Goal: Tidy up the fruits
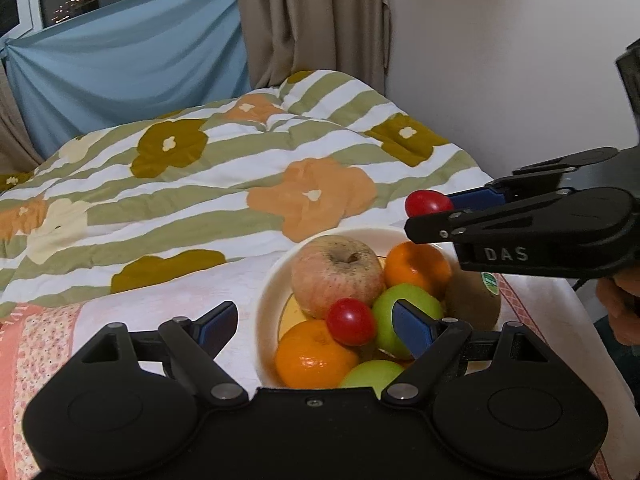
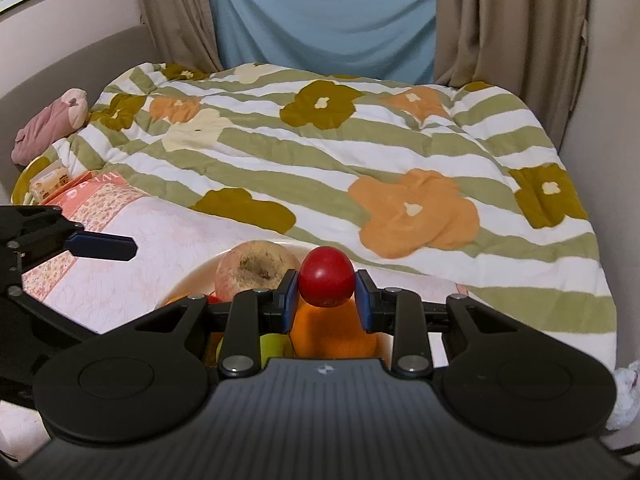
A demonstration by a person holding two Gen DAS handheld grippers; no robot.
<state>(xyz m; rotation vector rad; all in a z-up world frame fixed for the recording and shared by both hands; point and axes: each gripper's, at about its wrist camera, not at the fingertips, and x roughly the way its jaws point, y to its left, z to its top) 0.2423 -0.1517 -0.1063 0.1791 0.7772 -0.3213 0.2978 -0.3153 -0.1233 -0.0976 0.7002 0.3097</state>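
A white bowl (image 1: 267, 296) on the cloth holds a reddish apple (image 1: 334, 270), two oranges (image 1: 314, 356), two green apples (image 1: 408, 308), a kiwi (image 1: 474, 300) and a small red tomato (image 1: 351, 321). My left gripper (image 1: 316, 326) is open just above the bowl's near side, with that tomato between its fingers but untouched. My right gripper (image 2: 327, 292) is shut on a second red tomato (image 2: 327, 282) and holds it above the bowl's far right side. It also shows in the left wrist view (image 1: 426, 204).
The bowl sits on a pink and white cloth (image 1: 168, 304) on a bed with a flowered quilt (image 2: 360, 152). A pink soft toy (image 2: 48, 128) and a yellow plate with a packet (image 2: 44, 180) lie at the far left. A wall (image 1: 500, 60) is on the right.
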